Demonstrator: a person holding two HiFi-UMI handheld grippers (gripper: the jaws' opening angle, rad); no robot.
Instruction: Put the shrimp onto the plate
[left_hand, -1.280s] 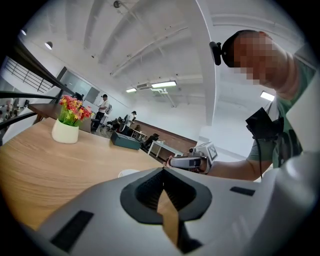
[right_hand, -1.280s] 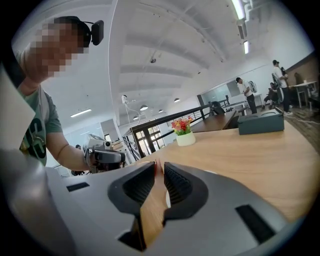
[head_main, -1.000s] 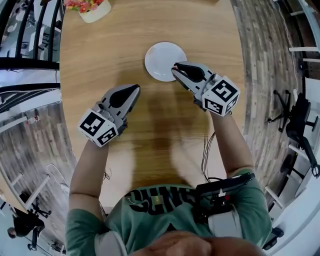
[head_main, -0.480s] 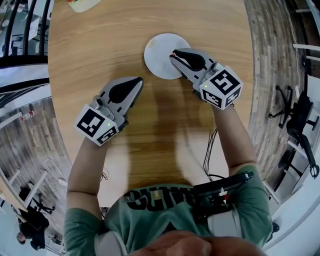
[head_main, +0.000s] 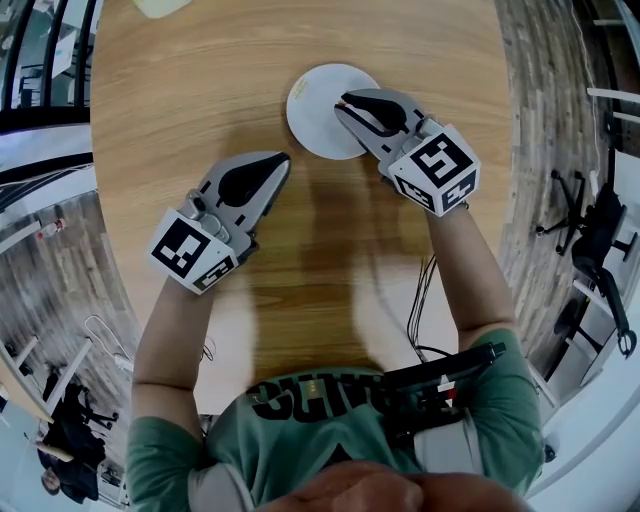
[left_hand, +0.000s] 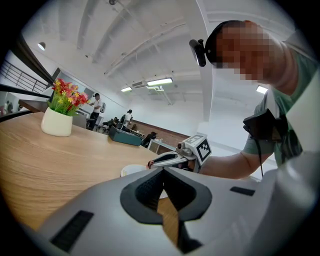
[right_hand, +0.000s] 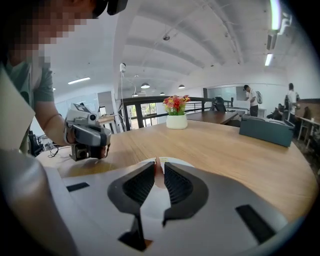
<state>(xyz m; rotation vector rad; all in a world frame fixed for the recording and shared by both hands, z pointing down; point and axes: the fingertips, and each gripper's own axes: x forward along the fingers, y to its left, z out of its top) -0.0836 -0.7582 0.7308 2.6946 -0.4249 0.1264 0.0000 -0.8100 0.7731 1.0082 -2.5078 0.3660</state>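
**Shrimp pinched over the plate, not yet let go**

The left tool (head_main: 280, 162) is on the near-left side of the plate (head_main: 308, 100), well apart from it and low over the desk (head_main: 200, 80). Its jaws are pressed tip to tip with nothing between them.

The right tool (head_main: 344, 99) comes in from the plate's near-right side, with its tips past the rim and over the white surface. It is clenched on the shrimp (right_hand: 158, 174), a thin pink sliver standing upright between the dark pads. No view shows whether the shrimp touches the plate or hangs just above it.

On the far side of the plate, well apart from it, stands a flowerpot (right_hand: 176, 121).

The task looks close to done, with only the release left. Several things could go wrong from here:

- If the shrimp is let go from any height, it may bounce or skid across the glazed surface and over the rim.
- It is gripped so narrowly that it could cling to one pad when the jaws part. It would then ride back out as the tool pulls away and drop on the desk near the plate.
- The tool's lower edge sits close to the near rim, so a careless dip or withdrawal could catch it and shove or tip the plate.
- The other tool is too far off to steady the plate
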